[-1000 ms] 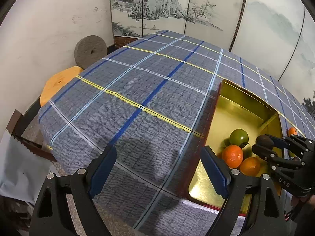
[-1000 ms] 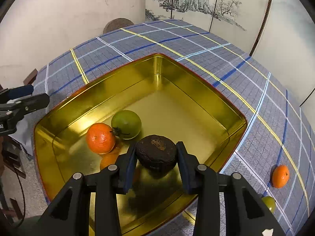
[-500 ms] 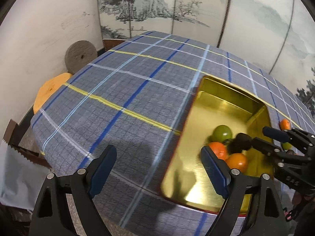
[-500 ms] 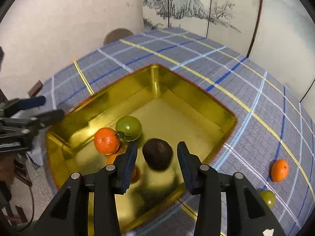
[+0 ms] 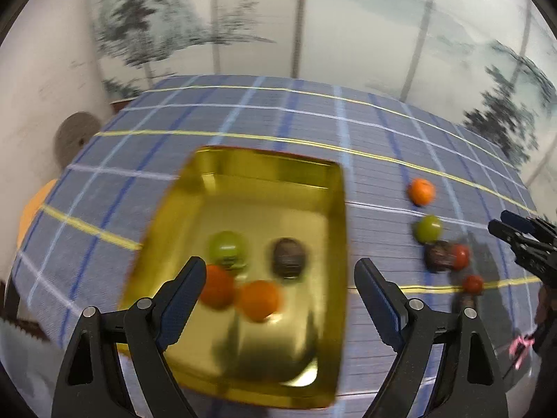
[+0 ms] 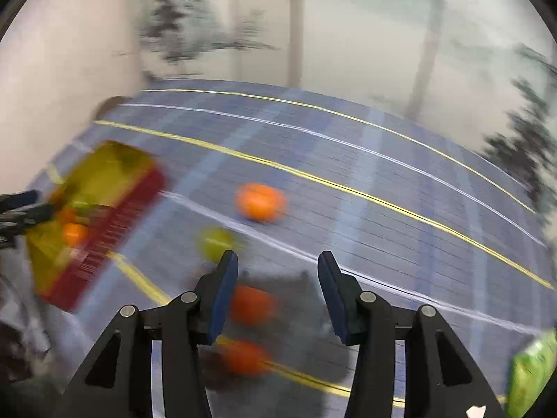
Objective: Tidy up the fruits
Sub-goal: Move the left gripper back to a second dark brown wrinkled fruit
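A gold tray (image 5: 243,174) on the checked cloth holds a green fruit (image 5: 226,249), a dark brown fruit (image 5: 289,257) and two orange fruits (image 5: 259,301). My left gripper (image 5: 280,266) hangs open above them, holding nothing. Loose on the cloth to the right lie an orange (image 5: 421,191), a green fruit (image 5: 427,228), a dark fruit (image 5: 438,257) and two red fruits (image 5: 460,256). My right gripper (image 6: 277,264) hovers over those loose fruits with its jaws opening and nothing gripped. A red fruit (image 6: 252,304) lies blurred on the cloth under its gap.
The tray (image 6: 101,181) shows at the left of the right wrist view, where a green packet (image 6: 532,365) lies at the lower right. A painted folding screen stands behind the table. A grey disc (image 5: 75,136) leans against the left wall. Both views are motion-blurred.
The right gripper let the dark brown fruit go into the tray and swung right to the loose fruits. The left gripper moved right, from the bare cloth to above the tray.
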